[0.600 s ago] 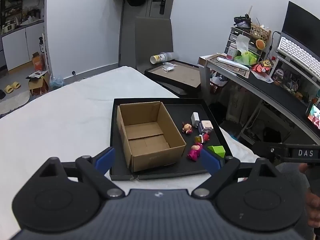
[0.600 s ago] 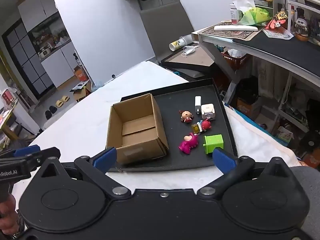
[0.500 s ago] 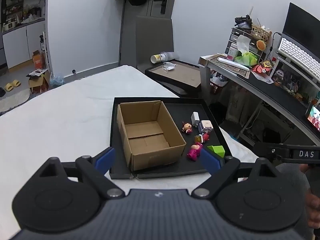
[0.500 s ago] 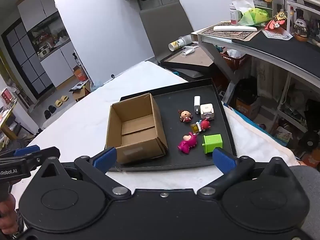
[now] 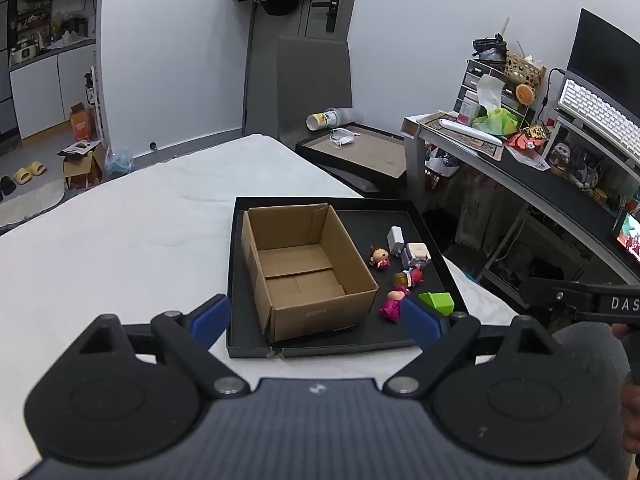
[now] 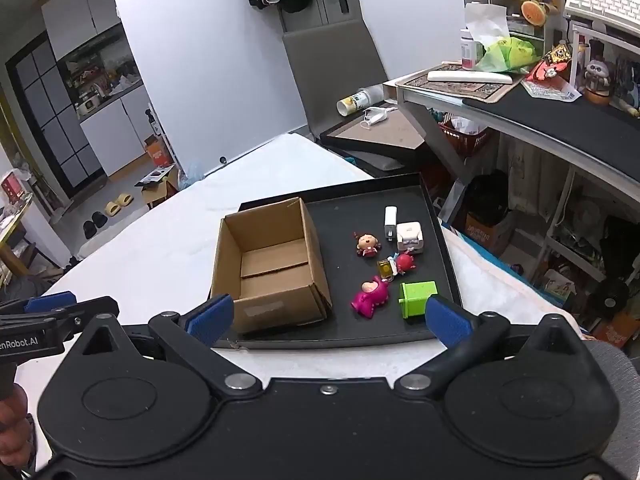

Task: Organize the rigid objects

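- The left gripper (image 5: 316,322) and right gripper (image 6: 328,318) hang near the viewer with jaws spread wide apart, nothing between them, short of the tray (image 6: 360,336).
- The black tray lies on a white bed (image 5: 120,240).
- An open, empty box (image 6: 272,272) fills the tray's left half.
- Right of the box, nearest first: a magenta figure (image 6: 370,296) beside a green block (image 6: 416,298); a red figure (image 6: 404,263) touching a yellow piece (image 6: 385,268); a doll (image 6: 367,244); a white cube (image 6: 410,237) and charger (image 6: 390,220) farthest.
- A cluttered desk (image 6: 560,120) stands to the right.
- A grey chair (image 5: 312,80) stands beyond the bed.
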`<control>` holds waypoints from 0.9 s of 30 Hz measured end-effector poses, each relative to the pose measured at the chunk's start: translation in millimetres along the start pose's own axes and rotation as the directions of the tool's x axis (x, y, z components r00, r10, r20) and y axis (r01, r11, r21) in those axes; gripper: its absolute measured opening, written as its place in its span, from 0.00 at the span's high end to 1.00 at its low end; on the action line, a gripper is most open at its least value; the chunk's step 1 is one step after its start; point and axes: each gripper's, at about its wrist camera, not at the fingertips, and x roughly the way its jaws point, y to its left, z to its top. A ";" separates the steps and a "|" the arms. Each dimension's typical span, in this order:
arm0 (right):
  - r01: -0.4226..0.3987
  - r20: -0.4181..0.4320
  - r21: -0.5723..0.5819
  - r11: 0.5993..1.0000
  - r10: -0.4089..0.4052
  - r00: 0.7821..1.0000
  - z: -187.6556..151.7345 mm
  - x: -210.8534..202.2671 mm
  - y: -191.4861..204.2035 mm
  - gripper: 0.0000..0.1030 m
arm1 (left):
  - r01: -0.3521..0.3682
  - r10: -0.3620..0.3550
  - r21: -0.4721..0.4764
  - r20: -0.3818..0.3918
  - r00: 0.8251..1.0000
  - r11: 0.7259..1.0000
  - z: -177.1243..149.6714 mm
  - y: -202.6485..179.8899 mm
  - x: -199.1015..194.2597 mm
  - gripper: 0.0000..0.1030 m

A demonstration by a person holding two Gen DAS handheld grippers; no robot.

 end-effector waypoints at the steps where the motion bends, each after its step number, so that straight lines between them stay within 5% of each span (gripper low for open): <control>1: 0.002 0.002 0.000 1.000 -0.002 1.000 0.2 -0.5 0.3 0.00 | 0.002 -0.002 0.000 0.000 1.000 1.000 0.6 1.2 0.0 0.11; 27: 0.050 0.049 -0.012 0.999 -0.050 0.998 -1.2 -12.9 3.0 0.00 | 0.021 -0.021 0.017 0.010 1.000 1.000 -1.6 -5.8 -7.7 0.11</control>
